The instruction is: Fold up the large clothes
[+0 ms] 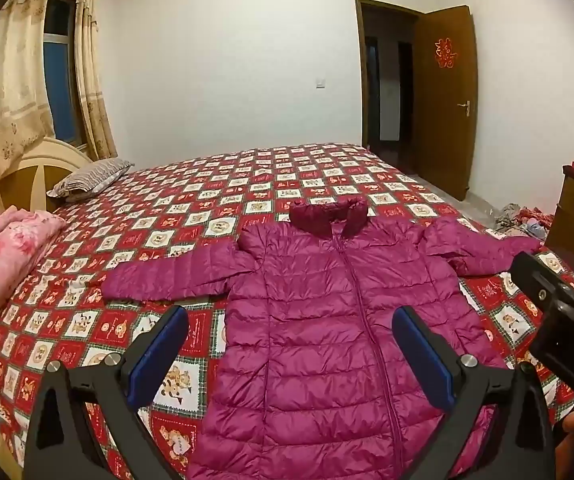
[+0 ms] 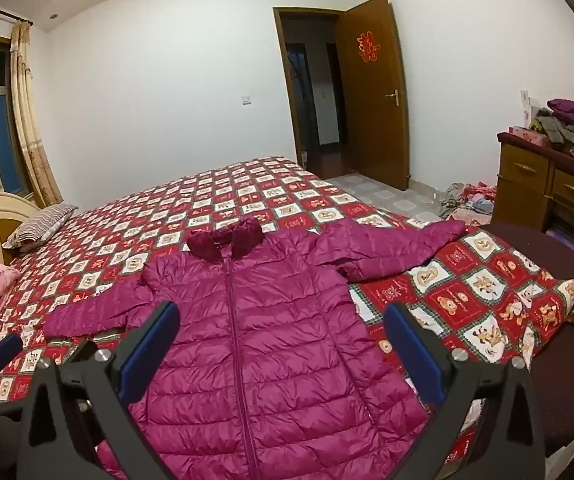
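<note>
Left wrist view shows white letters "DA" on the black body of the right gripper [image 1: 559,300] at the right edge; more letters are cut off. A red paper sign [image 1: 445,53] hangs on the brown door [image 1: 445,108], but its writing is too small to read.

One purple puffy jacket [image 1: 327,320] lies flat on the bed [image 1: 215,196], front side up and zipped shut. Its long way runs from the near edge of the bed toward the far wall. The collar points away, toward the door, and the bottom hem is closest to the cameras. Its two sleeves stick out, one to each side.

The left gripper [image 1: 290,354] hangs over the jacket with its two blue pads [image 1: 159,352] wide apart, holding nothing. The right wrist view shows the right gripper [image 2: 281,350] over the jacket too, also spread wide and holding nothing.

One striped pillow [image 1: 91,178] sits by the headboard. One pink folded blanket [image 1: 7,256] sits on the bed, well apart from the left sleeve. One wooden dresser [image 2: 551,188] stands at the right with a pile of clothes [image 2: 571,124] on top.
</note>
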Action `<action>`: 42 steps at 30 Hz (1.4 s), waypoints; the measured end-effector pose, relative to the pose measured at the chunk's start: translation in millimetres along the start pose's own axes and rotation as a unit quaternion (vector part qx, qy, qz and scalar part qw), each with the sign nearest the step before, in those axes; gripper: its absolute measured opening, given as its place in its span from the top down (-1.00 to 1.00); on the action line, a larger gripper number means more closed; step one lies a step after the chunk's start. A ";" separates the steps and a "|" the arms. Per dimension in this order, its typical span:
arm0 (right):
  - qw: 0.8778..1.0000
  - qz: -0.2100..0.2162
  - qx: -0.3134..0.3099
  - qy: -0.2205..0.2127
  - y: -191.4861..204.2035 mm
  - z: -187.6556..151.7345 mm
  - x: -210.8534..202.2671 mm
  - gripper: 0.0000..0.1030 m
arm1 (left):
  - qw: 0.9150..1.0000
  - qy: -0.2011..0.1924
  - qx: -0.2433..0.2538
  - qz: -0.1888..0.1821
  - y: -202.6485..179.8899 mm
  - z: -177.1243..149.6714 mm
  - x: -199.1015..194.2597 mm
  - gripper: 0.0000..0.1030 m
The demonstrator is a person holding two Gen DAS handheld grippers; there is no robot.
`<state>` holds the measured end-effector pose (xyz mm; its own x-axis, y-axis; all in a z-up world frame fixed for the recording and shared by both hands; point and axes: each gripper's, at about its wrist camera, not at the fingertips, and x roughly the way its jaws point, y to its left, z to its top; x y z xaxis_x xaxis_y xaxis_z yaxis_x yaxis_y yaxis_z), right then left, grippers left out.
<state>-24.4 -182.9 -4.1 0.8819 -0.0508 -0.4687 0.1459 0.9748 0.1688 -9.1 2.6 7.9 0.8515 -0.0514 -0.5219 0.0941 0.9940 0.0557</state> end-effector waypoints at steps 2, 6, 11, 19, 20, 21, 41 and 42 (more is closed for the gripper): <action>1.000 -0.001 0.001 -0.003 -0.7 1.4 -3.4 -1.00 | 1.000 -0.001 0.000 -0.001 0.1 -0.4 0.1 -0.98; 1.000 0.000 0.001 -0.003 -2.8 3.1 -3.9 -1.00 | 1.000 -0.002 0.000 -0.002 0.7 -0.5 -1.5 -0.98; 1.000 -0.003 -0.003 -0.003 2.5 3.1 -5.4 -1.00 | 1.000 -0.001 0.000 -0.003 -0.1 -0.4 -1.4 -0.98; 1.000 -0.004 -0.003 -0.004 0.7 1.9 -5.7 -1.00 | 1.000 -0.002 0.000 -0.002 -1.5 -0.9 -2.4 -0.98; 1.000 -0.004 -0.003 -0.004 0.9 2.2 -5.5 -1.00 | 1.000 -0.002 0.000 -0.003 -1.0 -1.3 -2.6 -0.98; 1.000 -0.003 -0.004 -0.004 1.2 2.4 -5.4 -1.00 | 1.000 -0.002 0.000 -0.003 -1.5 -1.6 -2.7 -0.98; 1.000 -0.003 -0.002 -0.004 1.2 1.2 -5.6 -1.00 | 1.000 0.004 -0.004 -0.003 0.4 -2.4 -1.5 -0.98; 1.000 -0.004 -0.002 -0.004 1.2 1.2 -5.6 -1.00 | 1.000 0.004 -0.004 -0.003 0.4 -2.2 -1.4 -0.98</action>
<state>-28.6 -181.7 -0.2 0.8840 -0.0594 -0.4638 0.1501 0.9755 0.1611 -11.4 3.3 6.8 0.8463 -0.0574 -0.5296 0.0963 0.9943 0.0461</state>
